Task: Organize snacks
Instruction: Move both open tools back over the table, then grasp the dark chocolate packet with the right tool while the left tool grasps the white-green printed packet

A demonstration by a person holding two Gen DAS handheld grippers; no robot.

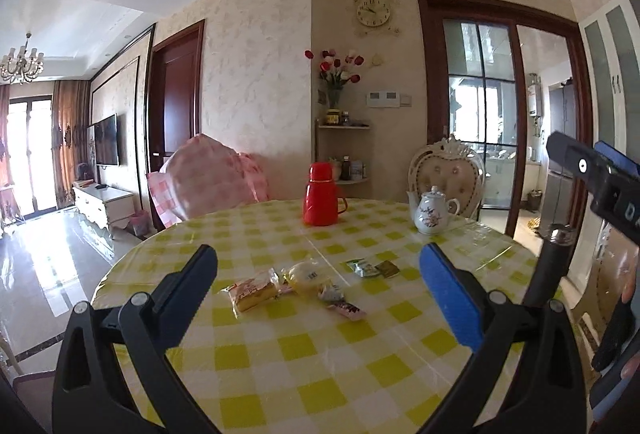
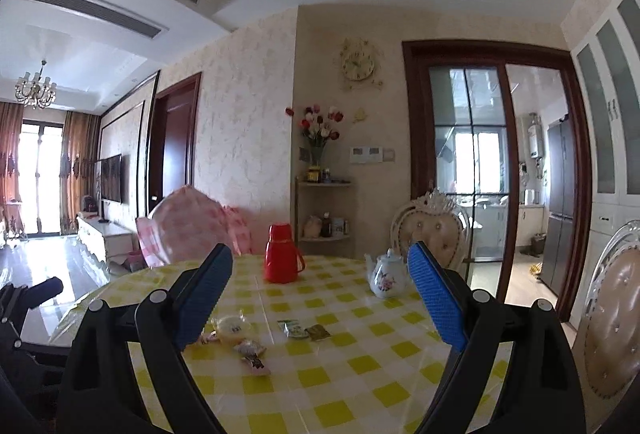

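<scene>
Left black plastic two-finger gripper (image 1: 318,276): angular linkage arms with round grey pivot screws, fingers (image 1: 448,294) faced with ribbed blue pads. Right black plastic two-finger gripper (image 2: 320,292): same build, blue textured pads (image 2: 436,294), grey rivets at the joints.
</scene>
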